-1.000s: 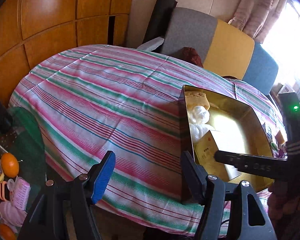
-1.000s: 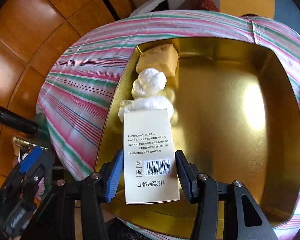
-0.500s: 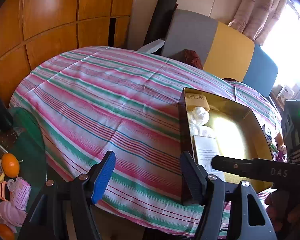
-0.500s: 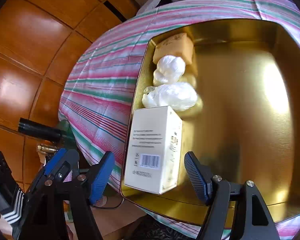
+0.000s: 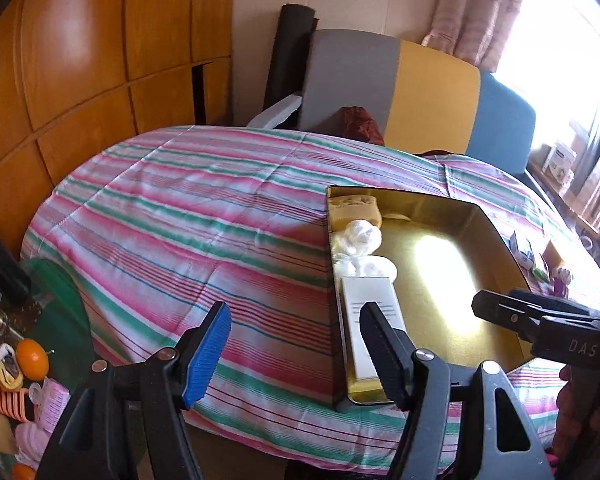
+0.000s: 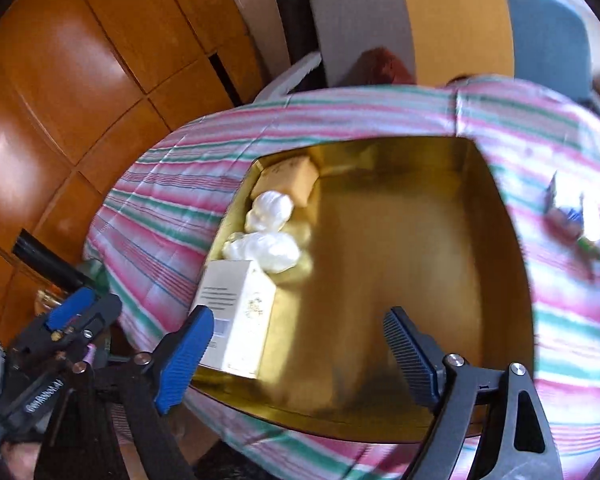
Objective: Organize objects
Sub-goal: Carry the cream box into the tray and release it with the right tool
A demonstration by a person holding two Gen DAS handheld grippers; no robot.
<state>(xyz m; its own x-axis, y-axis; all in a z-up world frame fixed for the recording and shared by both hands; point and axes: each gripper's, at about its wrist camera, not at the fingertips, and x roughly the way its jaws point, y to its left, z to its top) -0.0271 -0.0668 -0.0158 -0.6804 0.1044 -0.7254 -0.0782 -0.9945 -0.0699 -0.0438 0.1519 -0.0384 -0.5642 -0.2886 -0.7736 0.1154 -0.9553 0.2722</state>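
- White box (image 6: 236, 316) lies in gold tin (image 6: 496, 216), just past right gripper (image 6: 296, 356)'s left finger; jaws opening, nothing between.
- Left gripper (image 5: 296, 344): fingers apart, empty.
- Small items beyond right finger (blurry) prob. remain.

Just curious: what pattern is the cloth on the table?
Pink, green and white stripes, clearest in the left wrist view.

My right gripper (image 6: 296, 360) tips downward, jaws opening — nothing between them. My left gripper (image 5: 296, 344) tips downward too, jaws wide apart — also empty.
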